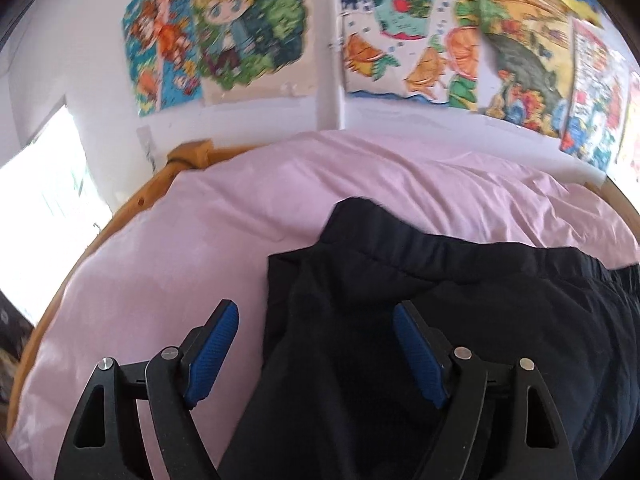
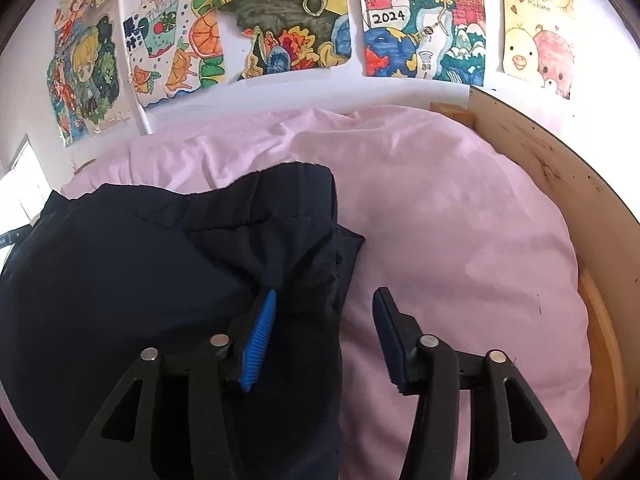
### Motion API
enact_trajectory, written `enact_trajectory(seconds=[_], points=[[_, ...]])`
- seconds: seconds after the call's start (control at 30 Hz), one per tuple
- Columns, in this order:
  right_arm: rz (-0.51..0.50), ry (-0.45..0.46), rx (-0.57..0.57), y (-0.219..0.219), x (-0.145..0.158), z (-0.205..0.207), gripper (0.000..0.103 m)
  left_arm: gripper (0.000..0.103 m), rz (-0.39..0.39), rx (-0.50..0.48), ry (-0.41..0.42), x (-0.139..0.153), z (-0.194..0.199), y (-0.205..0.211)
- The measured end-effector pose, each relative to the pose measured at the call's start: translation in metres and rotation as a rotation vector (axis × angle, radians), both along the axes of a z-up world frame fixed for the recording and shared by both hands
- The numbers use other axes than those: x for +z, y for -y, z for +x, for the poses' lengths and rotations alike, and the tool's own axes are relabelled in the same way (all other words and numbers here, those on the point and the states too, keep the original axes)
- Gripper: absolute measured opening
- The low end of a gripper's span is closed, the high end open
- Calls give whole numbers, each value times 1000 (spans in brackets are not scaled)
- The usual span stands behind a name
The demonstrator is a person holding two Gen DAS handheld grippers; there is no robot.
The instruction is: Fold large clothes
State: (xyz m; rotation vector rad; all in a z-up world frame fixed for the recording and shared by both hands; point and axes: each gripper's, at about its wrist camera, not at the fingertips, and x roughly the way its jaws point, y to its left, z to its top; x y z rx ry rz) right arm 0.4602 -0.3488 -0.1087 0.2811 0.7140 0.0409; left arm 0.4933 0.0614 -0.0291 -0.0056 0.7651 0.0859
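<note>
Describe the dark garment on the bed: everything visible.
The dark navy, thin woven garment lies in a folded heap on the pink duvet, with a gathered elastic band along its far edge, so it looks like trousers. A stitched seam crosses the top layer and one corner pokes out toward the wooden bed frame. The cloth is creased, not flat. The left gripper and right gripper both stand open straddling its edges, pads not pressing it.

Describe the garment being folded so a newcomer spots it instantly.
Start at the bed with the pink duvet, under the wall of drawings. On it lies a dark navy garment, elastic band at its far edge. It is the only dark thing there.
</note>
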Motion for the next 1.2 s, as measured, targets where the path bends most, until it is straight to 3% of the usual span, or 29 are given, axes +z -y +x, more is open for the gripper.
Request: enact_trajectory(seconds=[0.2, 0.3, 0.4, 0.5, 0.57, 0.63, 0.73, 0.87, 1.03, 1.2], points=[[16, 83, 40, -4, 16, -7, 71, 81, 46, -41, 39, 13, -10, 22], [-59, 141, 63, -18, 30, -12, 76, 83, 22, -98, 96, 24, -22, 36], [-124, 174, 144, -38, 37, -13, 85, 93, 43, -164, 118, 26, -29, 58], [-182, 160, 211, -58, 34, -10, 85, 93, 81, -225, 84, 12, -28, 79], [-176, 141, 206, -60, 32, -7, 87, 94, 131, -242, 59, -1, -24, 89], [-154, 95, 150, -50, 25, -2, 95, 95, 112, -255, 46, -9, -21, 89], [-107, 20, 49, -32, 5, 4, 97, 103, 19, -234, 39, -19, -19, 74], [112, -73, -65, 10, -38, 8, 102, 103, -63, -251, 19, -31, -18, 66], [392, -85, -5, 38, -70, -4, 102, 103, -81, -281, 18, -27, -23, 63], [528, -58, 82, 46, -87, -17, 102, 103, -182, -373, 7, -14, -33, 29]])
